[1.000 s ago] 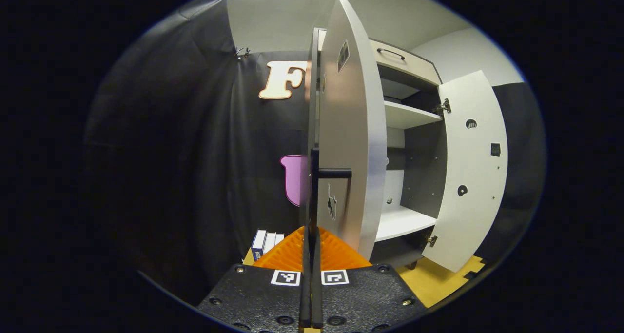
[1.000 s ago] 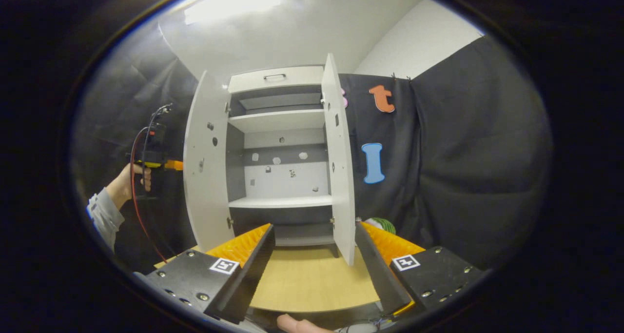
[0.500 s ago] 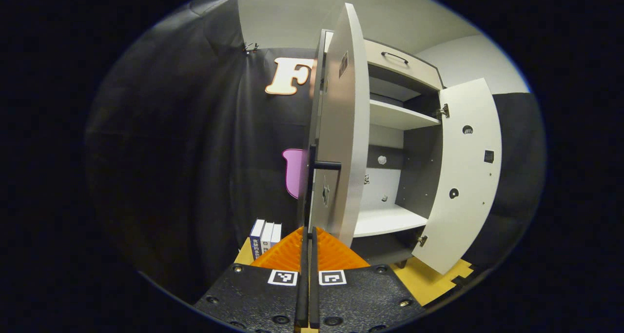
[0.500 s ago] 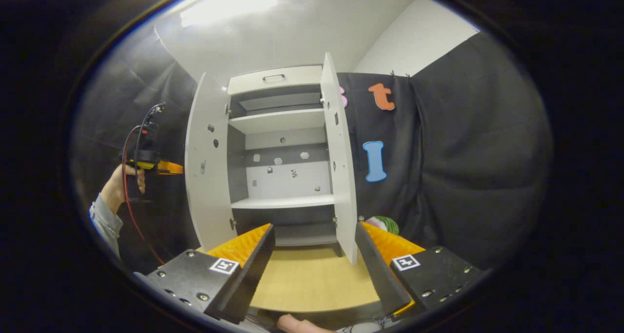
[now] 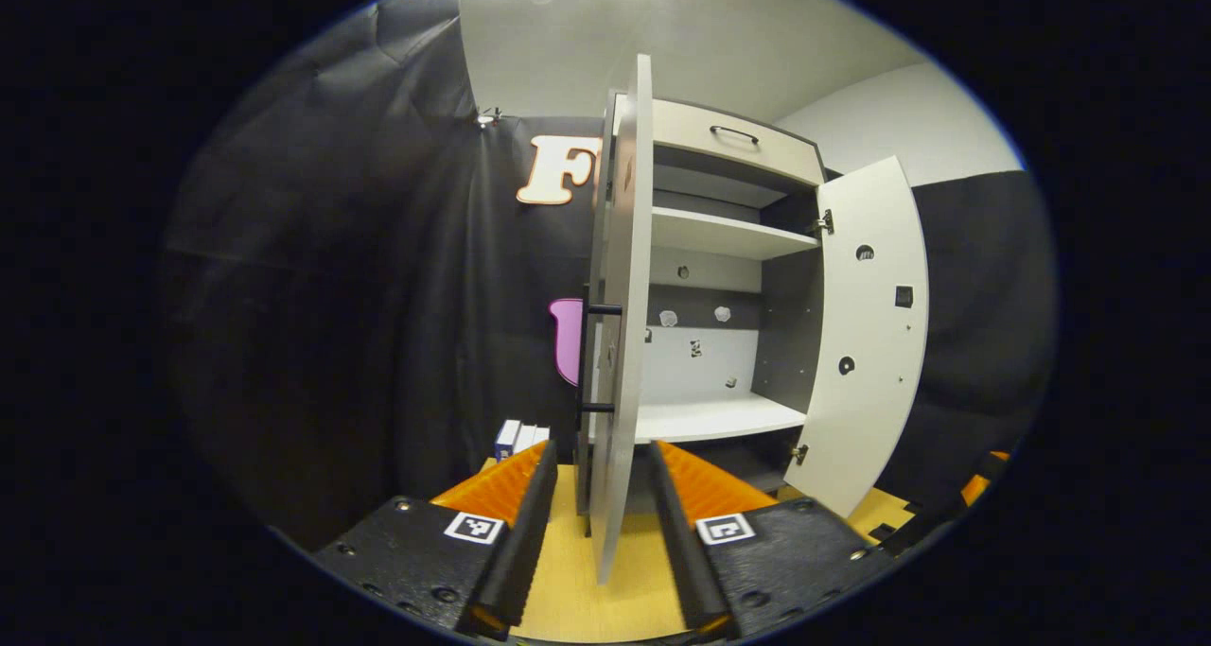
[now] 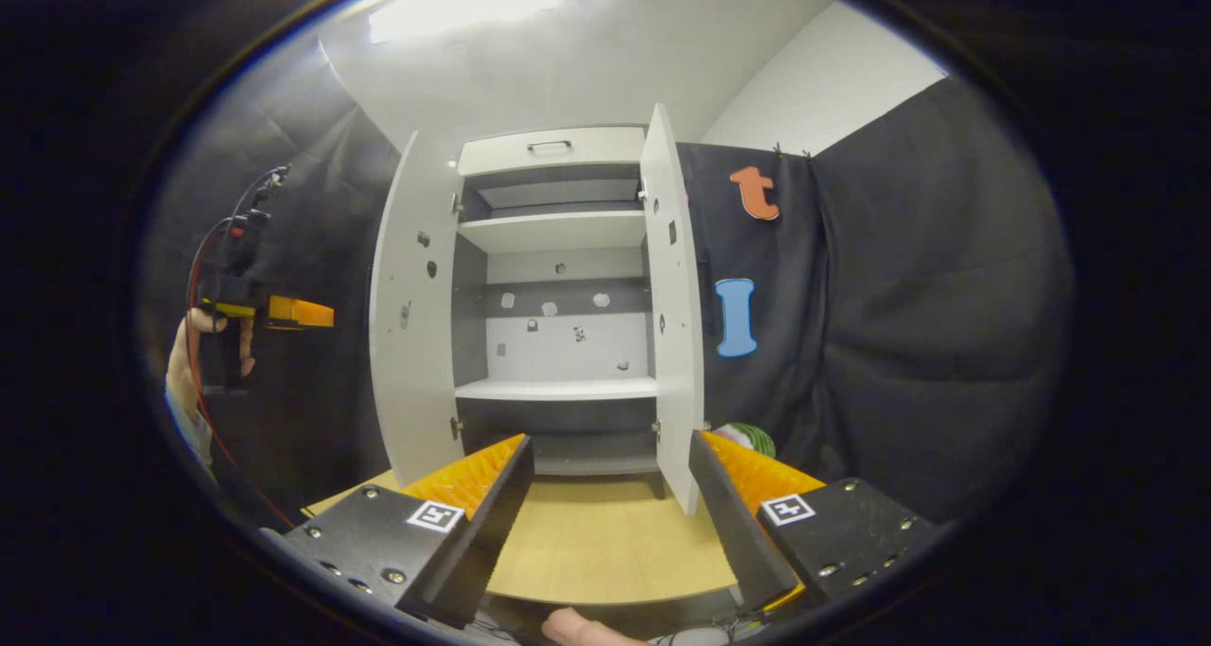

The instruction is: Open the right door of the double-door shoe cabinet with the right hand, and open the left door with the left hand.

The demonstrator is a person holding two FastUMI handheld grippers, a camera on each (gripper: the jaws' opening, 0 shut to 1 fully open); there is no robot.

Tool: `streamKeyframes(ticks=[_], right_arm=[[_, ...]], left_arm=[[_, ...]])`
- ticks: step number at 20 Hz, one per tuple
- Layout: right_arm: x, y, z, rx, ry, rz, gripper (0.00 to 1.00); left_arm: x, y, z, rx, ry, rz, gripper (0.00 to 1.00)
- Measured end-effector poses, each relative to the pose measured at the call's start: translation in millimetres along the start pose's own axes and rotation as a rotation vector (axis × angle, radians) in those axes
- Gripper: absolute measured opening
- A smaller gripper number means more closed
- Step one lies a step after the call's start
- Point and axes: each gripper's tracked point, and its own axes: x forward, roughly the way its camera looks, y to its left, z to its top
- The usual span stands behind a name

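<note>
The cabinet (image 6: 553,343) stands upright on the desk (image 6: 605,542) ahead of both grippers, both doors swung out. In the left gripper view the left door (image 5: 620,324) shows edge-on, its tall edge between the spread jaws of the left gripper (image 5: 596,532), which touch nothing. The right gripper (image 6: 610,523) is likewise spread and empty, the right door (image 6: 674,315) just beyond its right finger.

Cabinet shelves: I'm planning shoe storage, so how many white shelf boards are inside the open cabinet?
2: an upper white shelf board below the drawer front, and a lower white shelf board near the bottom. Others may be hidden.
</note>
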Motion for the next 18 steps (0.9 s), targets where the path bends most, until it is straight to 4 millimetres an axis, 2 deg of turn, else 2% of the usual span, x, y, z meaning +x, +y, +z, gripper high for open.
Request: streamKeyframes(ticks=[2, 3, 6, 7, 8, 10, 15, 16, 18], right_arm=[[-2.1, 2.9, 1.4, -0.002, -0.003, 0.005, 0.98], [-2.4, 3.1, 2.6, -0.002, -0.004, 0.007, 0.98], [-4.7, 1.2, 6.3, -0.002, -0.011, -0.001, 0.98], [-5.5, 0.0, 8.4, 0.001, -0.015, -0.006, 0.98], [-6.1, -1.8, 10.3, 0.008, -0.019, -0.013, 0.98], [-7.5, -6.8, 13.7, 0.018, -0.024, -0.026, 0.98], [-5.2, -18.2, 12.0, 0.005, -0.017, -0.05, 0.94], [-7.7, -17.2, 12.5, 0.006, -0.02, -0.046, 0.98], [-12.1, -20.9, 14.6, 0.0, -0.028, -0.049, 0.98]], left_arm=[[-15.6, -7.2, -4.1, 0.008, -0.013, 0.007, 0.66], [-23.2, -15.1, -3.0, 0.016, -0.028, 0.0, 0.63], [-49.7, -33.0, -5.1, 0.056, -0.059, -0.01, 0.89], [-61.0, -41.4, -7.2, 0.071, -0.066, -0.014, 0.92], [-70.3, -53.0, -9.3, 0.085, -0.073, -0.035, 0.99], [-89.0, -64.6, -10.5, 0.086, -0.098, -0.016, 0.95], [-127.7, -76.0, -32.5, 0.084, -0.086, 0.106, 0.98], [-133.3, -82.1, -38.8, 0.079, -0.077, 0.11, 0.97], [-139.6, -100.6, -52.5, 0.047, -0.078, 0.089, 0.97]])
